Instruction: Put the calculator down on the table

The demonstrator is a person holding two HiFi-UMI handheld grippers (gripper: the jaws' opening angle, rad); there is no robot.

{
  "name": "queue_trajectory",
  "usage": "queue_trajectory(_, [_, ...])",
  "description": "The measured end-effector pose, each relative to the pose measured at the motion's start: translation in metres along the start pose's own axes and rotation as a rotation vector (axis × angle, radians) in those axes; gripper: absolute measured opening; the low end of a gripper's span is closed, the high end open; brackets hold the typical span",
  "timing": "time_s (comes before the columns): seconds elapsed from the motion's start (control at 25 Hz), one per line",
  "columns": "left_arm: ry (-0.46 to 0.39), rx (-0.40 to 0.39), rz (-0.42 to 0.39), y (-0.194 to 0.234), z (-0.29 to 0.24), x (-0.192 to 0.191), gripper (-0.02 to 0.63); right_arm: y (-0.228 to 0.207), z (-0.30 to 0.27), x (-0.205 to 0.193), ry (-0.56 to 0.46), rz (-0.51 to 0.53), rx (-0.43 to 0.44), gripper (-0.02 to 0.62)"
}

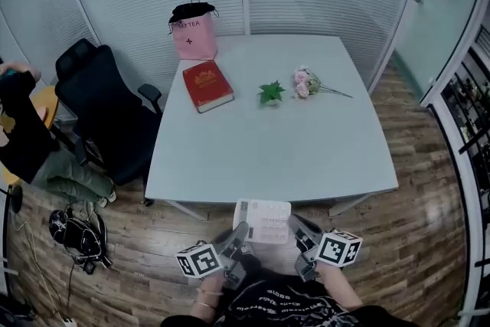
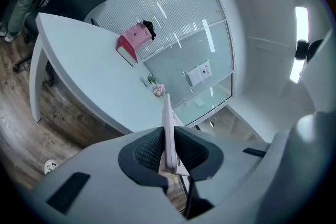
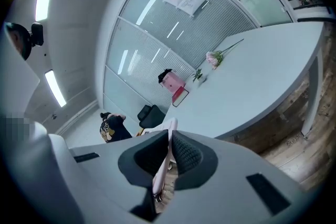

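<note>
Closest to the lens, the left gripper (image 1: 242,233) and right gripper (image 1: 295,226) sit just in front of the person's torso with the calculator (image 1: 262,220) spanned between them. Each set of jaws is clenched on one thin side edge of it, the left gripper view showing its slim body upright between the pads and the right gripper view showing the same from the other side. It hangs keys-up over the wooden floor (image 1: 429,241), at the near edge of the tabletop (image 1: 306,157), whose bare surface starts just ahead of the jaws. The main risk, as I judge it, is the narrow hold: only the edges are pinched, so if the two hands drift apart, or one lets go before the other, the calculator could pivot and drop to the floor instead of landing flat. Lowering too early could knock its front edge against the tabletop's rim and lever it out of the pads. Squeezing the hands toward each other might bow or pop it loose. Well beyond the jaws lie a red book (image 1: 207,85), a green sprig (image 1: 271,93) and pink flowers (image 1: 305,82), far enough off not to interfere. Both grippers point forward and a little downward, angled in toward each other, their marker cubes flanking the person's body.
</note>
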State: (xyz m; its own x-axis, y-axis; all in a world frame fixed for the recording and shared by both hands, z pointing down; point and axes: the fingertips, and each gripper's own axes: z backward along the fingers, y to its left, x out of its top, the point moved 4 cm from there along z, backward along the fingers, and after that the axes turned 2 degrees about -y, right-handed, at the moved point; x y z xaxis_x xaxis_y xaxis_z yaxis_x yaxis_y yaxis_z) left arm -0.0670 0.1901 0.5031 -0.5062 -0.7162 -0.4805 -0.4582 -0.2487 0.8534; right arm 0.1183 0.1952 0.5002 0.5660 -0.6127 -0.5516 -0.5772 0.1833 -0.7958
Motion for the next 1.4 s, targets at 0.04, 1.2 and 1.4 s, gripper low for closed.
queue_trajectory(0.04, [0.001, -0.005, 0.001, 0.004, -0.002, 0.010, 0.077, 0.003, -0.009, 0.003, -0.002, 0.005, -0.003, 0.028])
queue_trajectory(1.2, [0.077, -0.033, 0.001, 0.072, -0.033, 0.118, 0.077, 0.014, -0.125, 0.019, -0.044, -0.022, -0.081, 0.028])
queue_trajectory(1.4, [0.042, -0.006, 0.016, 0.077, -0.043, 0.127, 0.077, 0.008, -0.142, 0.033, 0.001, -0.014, -0.064, 0.028])
